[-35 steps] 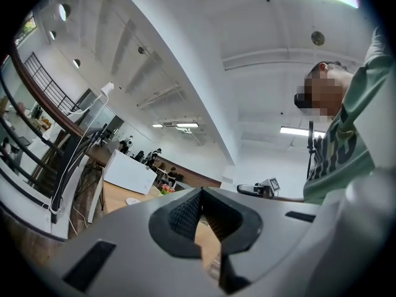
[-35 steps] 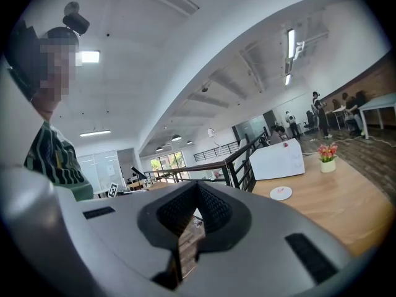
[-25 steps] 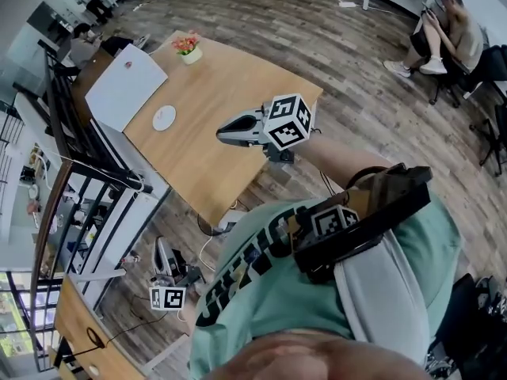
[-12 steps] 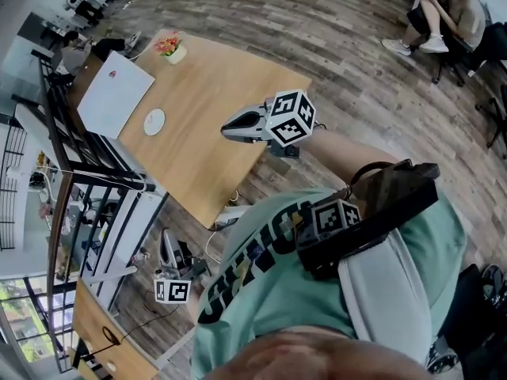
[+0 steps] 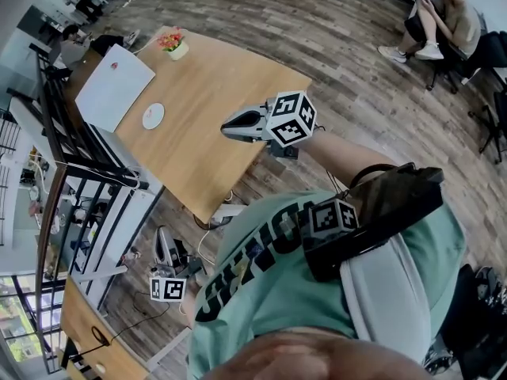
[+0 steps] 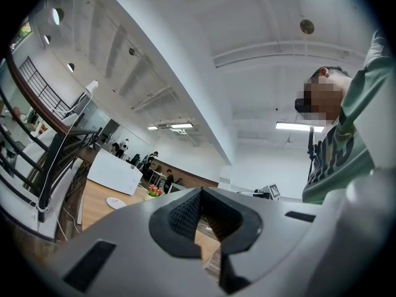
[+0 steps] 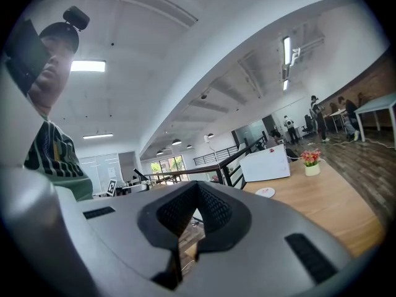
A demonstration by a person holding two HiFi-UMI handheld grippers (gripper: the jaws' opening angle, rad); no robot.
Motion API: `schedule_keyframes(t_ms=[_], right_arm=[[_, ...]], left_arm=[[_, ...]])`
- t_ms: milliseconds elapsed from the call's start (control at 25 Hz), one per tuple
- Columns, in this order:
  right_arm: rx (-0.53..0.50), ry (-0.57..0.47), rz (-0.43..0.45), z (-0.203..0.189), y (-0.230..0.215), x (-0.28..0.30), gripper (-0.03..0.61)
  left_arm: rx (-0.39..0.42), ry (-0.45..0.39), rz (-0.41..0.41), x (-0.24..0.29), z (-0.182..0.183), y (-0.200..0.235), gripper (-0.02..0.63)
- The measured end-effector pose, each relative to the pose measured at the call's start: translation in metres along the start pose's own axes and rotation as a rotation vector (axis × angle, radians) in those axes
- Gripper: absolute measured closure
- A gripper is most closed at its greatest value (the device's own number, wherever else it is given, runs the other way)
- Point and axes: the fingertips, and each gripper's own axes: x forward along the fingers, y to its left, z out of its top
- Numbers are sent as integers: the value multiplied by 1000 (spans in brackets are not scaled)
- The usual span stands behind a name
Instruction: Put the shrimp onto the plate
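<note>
The right tongs (image 5: pixel 226 127) are closed tip to tip with nothing between them. They hang above the near edge of the bench (image 5: pixel 206 161) and point across it. The plate (image 5: pixel 153 115) lies on the bench well apart from them, short of the flower pot (image 5: pixel 176 47). The left tongs (image 6: pixel 201 192), also closed and empty, are off the bench and face it. The shrimp cannot be made out in any view.

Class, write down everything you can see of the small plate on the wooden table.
The plate is small, round and white, with a faint reddish mark near its middle that is too small to identify. It lies flat on the wooden table, towards the far end, just beside a white rectangular object and well apart from the flower pot. Only the tabletop touches it.
</note>
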Motion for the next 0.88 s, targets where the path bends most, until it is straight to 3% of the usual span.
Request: schedule_keyframes(t_ms=[880], right_arm=[[-19,-8,26,8,14,3,574]], left_arm=[[-1,-28,9,-14,1,-4,607]])
